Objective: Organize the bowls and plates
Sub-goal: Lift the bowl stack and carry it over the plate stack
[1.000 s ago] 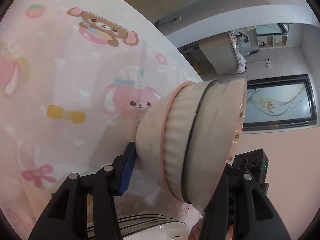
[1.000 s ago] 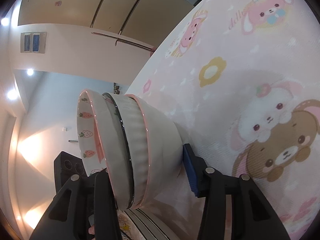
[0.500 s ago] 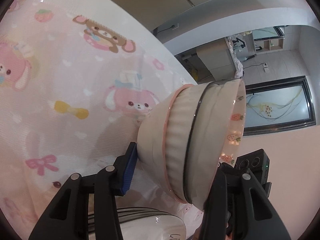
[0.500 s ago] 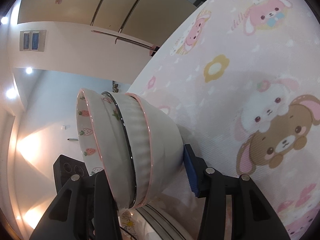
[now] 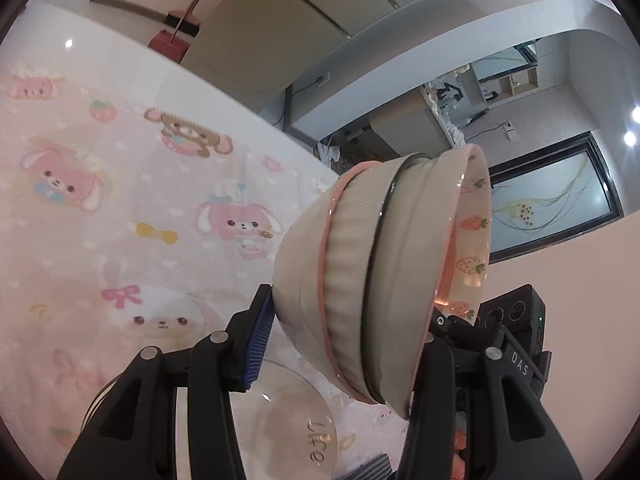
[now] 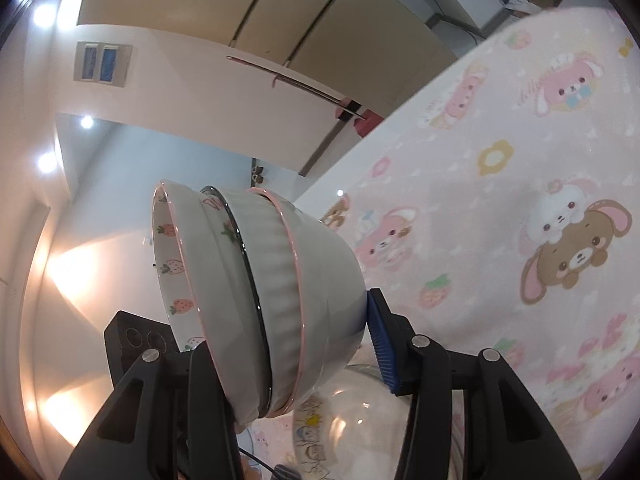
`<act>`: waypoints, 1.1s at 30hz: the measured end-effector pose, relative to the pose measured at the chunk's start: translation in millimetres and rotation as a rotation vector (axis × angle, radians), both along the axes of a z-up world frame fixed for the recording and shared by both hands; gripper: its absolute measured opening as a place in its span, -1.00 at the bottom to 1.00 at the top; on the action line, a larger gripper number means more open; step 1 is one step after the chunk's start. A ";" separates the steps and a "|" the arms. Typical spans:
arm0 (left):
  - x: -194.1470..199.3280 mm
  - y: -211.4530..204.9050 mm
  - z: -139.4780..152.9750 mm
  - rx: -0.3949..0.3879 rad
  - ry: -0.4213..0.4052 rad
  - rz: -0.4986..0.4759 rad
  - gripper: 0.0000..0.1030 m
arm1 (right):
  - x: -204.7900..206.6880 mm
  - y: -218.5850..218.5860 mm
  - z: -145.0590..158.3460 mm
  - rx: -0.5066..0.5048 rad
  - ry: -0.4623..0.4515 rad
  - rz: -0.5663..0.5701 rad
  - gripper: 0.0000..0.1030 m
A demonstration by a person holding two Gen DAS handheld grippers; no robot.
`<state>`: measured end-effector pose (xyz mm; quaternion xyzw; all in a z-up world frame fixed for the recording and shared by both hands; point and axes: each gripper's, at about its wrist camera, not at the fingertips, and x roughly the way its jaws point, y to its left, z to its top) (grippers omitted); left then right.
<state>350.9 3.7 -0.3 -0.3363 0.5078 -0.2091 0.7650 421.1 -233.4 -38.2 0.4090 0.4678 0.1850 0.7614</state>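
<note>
A stack of three nested bowls (image 5: 380, 260) hangs tilted above the table, held from both sides. The innermost bowl has strawberries printed inside, the middle one is ribbed with a black rim, and the outer one has a pink rim. My left gripper (image 5: 344, 344) is shut on the stack, its blue pad against the outer bowl's wall. In the right wrist view the same bowl stack (image 6: 272, 280) sits in my right gripper (image 6: 294, 356), also shut on it. Each view shows the other gripper's black body behind the stack.
Below the stack lies a pale plate (image 5: 288, 420) with the word "life" on it, seen in the right wrist view as a plate (image 6: 340, 412) with cartoon prints. The pink cartoon tablecloth (image 5: 100, 200) spreads beyond. A red dustpan (image 5: 168, 44) stands past the table's far edge.
Both grippers have risen with the bowl stack. The tablecloth looks farther away and more of the plate beneath the stack shows. Both grips are unchanged.
</note>
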 end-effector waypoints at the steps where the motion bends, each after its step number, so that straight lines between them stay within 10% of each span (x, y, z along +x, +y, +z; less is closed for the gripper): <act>1: -4.7 3.3 9.7 0.010 -0.020 0.002 -0.11 | -3.4 5.8 7.0 -0.004 -0.017 0.003 -0.06; 13: -62.6 36.9 79.5 0.094 -0.109 0.016 -0.08 | -55.7 56.4 69.2 0.015 -0.078 0.088 -0.05; 33: -143.2 45.5 50.4 0.069 -0.080 -0.016 -0.08 | -138.7 62.2 50.0 -0.052 -0.032 0.127 -0.05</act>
